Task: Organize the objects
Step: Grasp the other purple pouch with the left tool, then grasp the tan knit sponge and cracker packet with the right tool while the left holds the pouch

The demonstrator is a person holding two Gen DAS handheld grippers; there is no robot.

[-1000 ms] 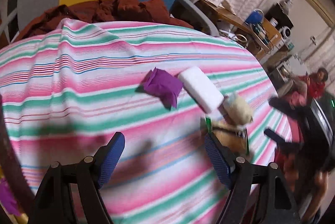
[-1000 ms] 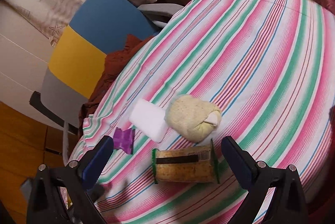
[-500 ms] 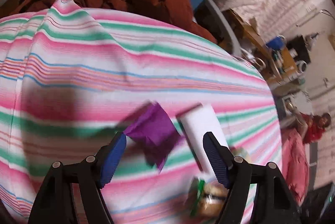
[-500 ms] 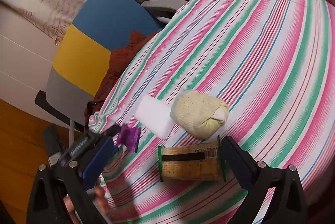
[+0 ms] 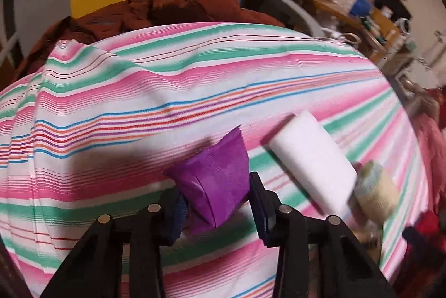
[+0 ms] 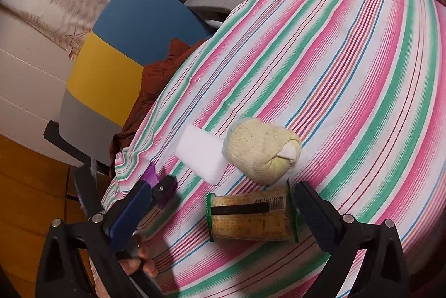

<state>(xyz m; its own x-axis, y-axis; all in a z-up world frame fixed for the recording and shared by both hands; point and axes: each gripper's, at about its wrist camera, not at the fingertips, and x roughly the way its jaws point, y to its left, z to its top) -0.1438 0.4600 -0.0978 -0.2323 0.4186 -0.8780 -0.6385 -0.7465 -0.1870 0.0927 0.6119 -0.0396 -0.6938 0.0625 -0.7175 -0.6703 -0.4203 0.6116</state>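
In the left wrist view my left gripper (image 5: 216, 188) is shut on a purple cloth pouch (image 5: 223, 158) that rests on the striped tablecloth (image 5: 139, 103). Just right of it lie a white foam block (image 5: 312, 155) and a blurred, rolled yellow sock (image 5: 376, 186). The right wrist view shows my right gripper (image 6: 224, 190) open, with a green-edged cracker packet (image 6: 251, 217) lying between its fingers. Beyond the packet are the sock ball (image 6: 262, 150) and the white block (image 6: 200, 155). At the left, the pouch (image 6: 150, 174) sits in the left gripper (image 6: 157, 185).
A chair with a blue, yellow and grey back (image 6: 125, 47) stands at the table's edge, and a rust-red cloth (image 5: 181, 2) is draped on it. A hand (image 6: 139, 261) holds the left tool. Cluttered wooden furniture (image 5: 370, 13) stands beyond the table. The tablecloth stretches bare at the right (image 6: 362, 75).
My left gripper moved in over the purple pouch and closed its fingers on it. The right gripper stayed open and edged slightly closer to the cracker packet.
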